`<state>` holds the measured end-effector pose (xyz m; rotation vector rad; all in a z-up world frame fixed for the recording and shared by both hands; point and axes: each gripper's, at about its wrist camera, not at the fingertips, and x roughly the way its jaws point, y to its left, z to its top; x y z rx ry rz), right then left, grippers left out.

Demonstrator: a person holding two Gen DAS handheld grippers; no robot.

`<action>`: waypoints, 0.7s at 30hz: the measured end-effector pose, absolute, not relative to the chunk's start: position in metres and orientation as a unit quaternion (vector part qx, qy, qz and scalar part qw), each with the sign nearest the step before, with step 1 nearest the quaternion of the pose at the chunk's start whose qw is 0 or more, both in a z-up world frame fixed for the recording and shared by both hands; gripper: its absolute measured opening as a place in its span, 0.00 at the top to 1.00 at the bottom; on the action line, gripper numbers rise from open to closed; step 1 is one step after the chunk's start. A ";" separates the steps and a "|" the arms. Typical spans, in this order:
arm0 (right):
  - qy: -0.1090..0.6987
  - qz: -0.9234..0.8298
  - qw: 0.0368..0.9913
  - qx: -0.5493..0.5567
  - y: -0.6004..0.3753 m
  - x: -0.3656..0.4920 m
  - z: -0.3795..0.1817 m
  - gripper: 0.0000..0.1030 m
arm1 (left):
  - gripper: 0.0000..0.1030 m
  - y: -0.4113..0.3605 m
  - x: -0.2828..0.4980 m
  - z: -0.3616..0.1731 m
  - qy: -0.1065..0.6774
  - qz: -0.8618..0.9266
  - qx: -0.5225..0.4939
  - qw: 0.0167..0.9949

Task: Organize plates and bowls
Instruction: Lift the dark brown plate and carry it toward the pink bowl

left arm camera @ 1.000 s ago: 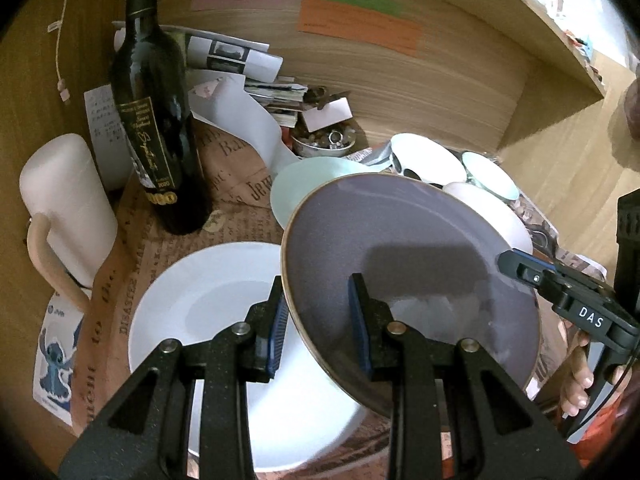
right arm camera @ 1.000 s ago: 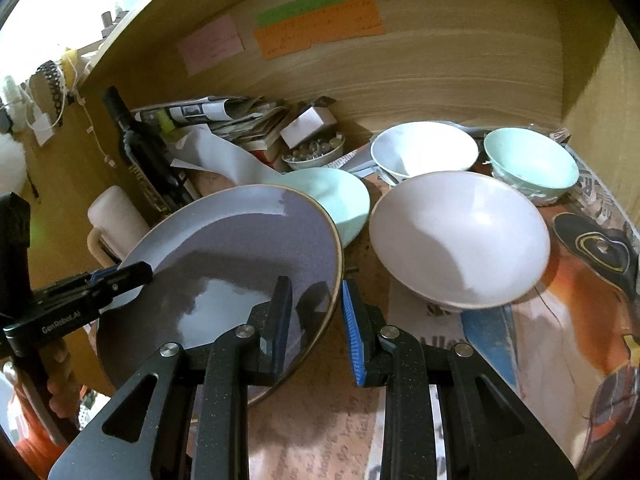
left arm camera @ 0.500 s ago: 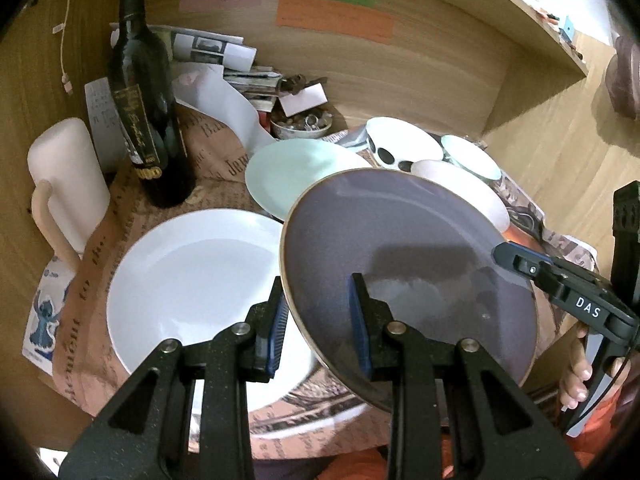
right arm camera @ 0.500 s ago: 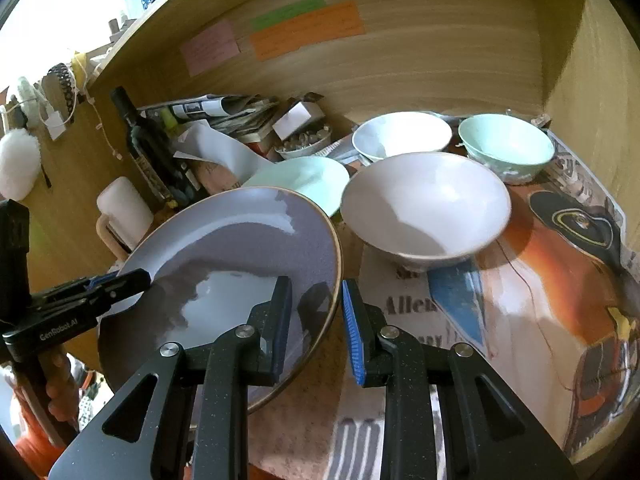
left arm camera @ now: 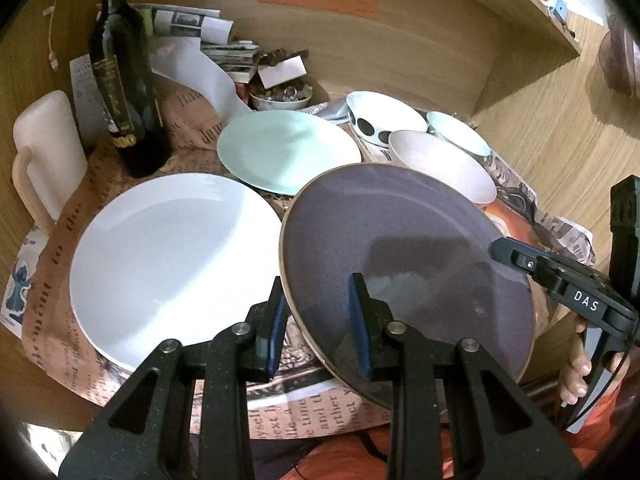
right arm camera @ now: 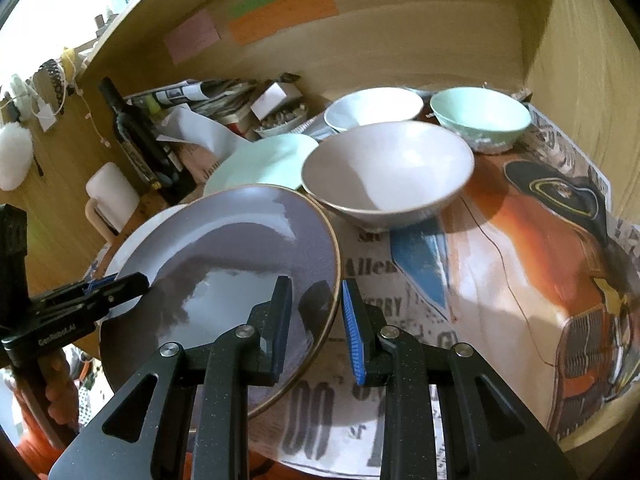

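A grey-purple plate (left arm camera: pixel 404 252) with a brown rim is held tilted in the air by both grippers. My left gripper (left arm camera: pixel 318 322) is shut on its left rim. My right gripper (right arm camera: pixel 316 320) is shut on its right rim (right arm camera: pixel 332 280). A large white plate (left arm camera: pixel 168 260) lies flat under and left of it. A mint plate (left arm camera: pixel 288 150) lies behind. A pale pink bowl (right arm camera: pixel 388 172), a white bowl (right arm camera: pixel 372 108) and a mint bowl (right arm camera: pixel 480 120) stand at the back right.
A dark wine bottle (left arm camera: pixel 124 80) and a cream mug (left arm camera: pixel 44 152) stand at the left. Papers and a small dish of bits (left arm camera: pixel 280 94) crowd the back wall. Newspaper (right arm camera: pixel 520 264) covers the table. Wooden walls close the back and right.
Both grippers have pulled back and up with the grey plate. It is now off the white plate, to its right, nearer the table's front edge.
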<state>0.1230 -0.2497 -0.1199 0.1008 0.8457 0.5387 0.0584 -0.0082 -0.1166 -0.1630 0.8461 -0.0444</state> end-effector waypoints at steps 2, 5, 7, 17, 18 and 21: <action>0.410 0.256 0.874 0.046 -0.252 0.123 -0.123 0.78 | 0.71 -0.013 0.059 -0.120 0.412 -0.021 -0.078 0.907; 0.416 0.254 0.872 0.048 -0.255 0.124 -0.128 0.78 | 0.71 -0.017 0.061 -0.125 0.418 -0.022 -0.076 0.905; 0.420 0.253 0.870 0.049 -0.257 0.125 -0.131 0.78 | 0.71 -0.019 0.062 -0.128 0.423 -0.023 -0.077 0.902; 0.442 0.244 0.862 0.051 -0.262 0.132 -0.148 0.77 | 0.71 -0.026 0.073 -0.146 0.449 -0.023 -0.074 0.890; 0.443 0.243 0.861 0.051 -0.262 0.133 -0.149 0.77 | 0.71 -0.027 0.075 -0.147 0.451 -0.023 -0.074 0.889; 0.447 0.240 0.860 0.053 -0.263 0.136 -0.151 0.77 | 0.71 -0.028 0.079 -0.150 0.455 -0.023 -0.071 0.887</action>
